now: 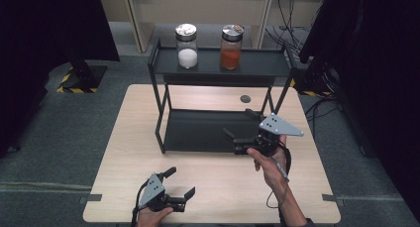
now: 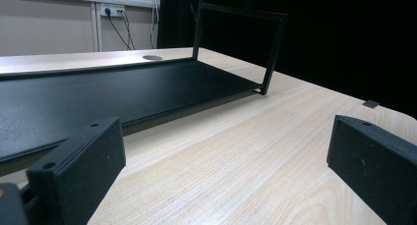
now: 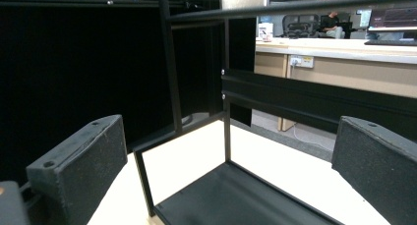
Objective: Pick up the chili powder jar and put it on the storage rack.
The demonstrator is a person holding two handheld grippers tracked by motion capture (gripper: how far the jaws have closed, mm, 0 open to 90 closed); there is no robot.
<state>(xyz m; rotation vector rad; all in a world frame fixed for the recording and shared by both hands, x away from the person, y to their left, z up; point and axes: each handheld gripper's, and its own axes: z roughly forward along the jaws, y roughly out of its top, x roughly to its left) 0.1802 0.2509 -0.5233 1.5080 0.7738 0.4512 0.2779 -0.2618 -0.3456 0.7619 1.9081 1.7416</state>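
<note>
Both hand-held grippers — left [image 1: 181, 183], right [image 1: 241, 123] — gape wide, empty, over pale woodgrain table [image 1: 223, 182].

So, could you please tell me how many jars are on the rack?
2, both on the top shelf: the jar of white powder at left, the jar of orange powder at right.
</note>
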